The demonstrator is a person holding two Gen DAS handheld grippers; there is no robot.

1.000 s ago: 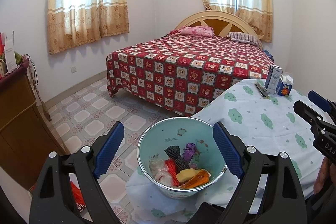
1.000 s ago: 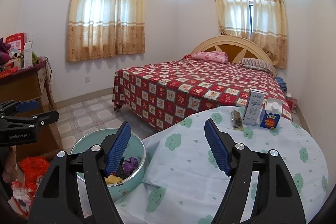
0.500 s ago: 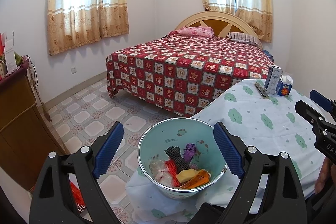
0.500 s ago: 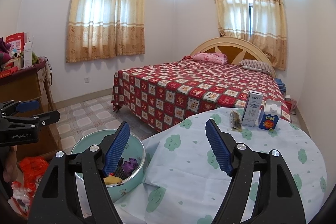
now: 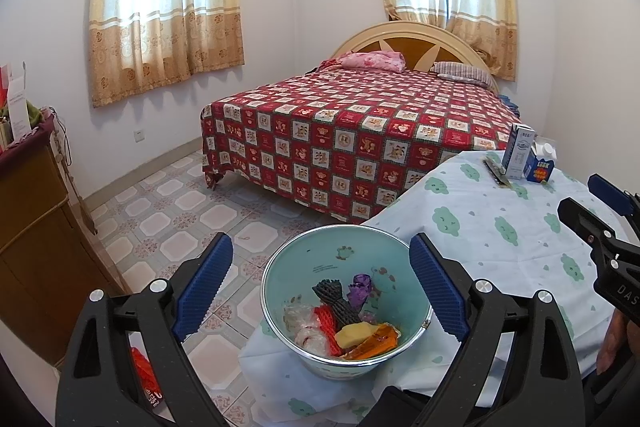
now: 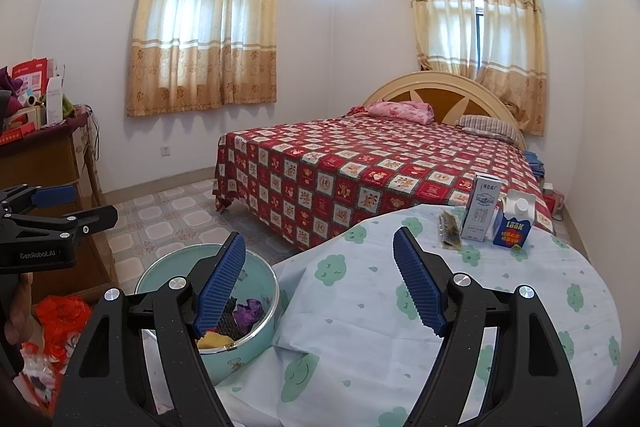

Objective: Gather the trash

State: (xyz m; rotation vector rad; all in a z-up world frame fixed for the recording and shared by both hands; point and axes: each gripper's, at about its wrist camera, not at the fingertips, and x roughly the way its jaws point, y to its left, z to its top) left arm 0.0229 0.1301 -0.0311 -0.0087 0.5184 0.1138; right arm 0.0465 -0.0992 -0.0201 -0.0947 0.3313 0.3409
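holding your left gripper [image 5: 320,291] level over the teal trash bowl [image 5: 304,267], jaws wide apart and empty; your right gripper [image 6: 320,283] hovers above the tabletop [image 6: 500,307], jaws likewise spread.

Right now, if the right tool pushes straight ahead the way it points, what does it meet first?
Probably the bare tablecloth: the open right tool points across it, nothing between its fingers. Farther along stand the dark wrapper and white carton, slightly right of centre. Depth is uncertain.

Black grippers [image 5: 320,289], ribbed blue pads [image 5: 204,281]
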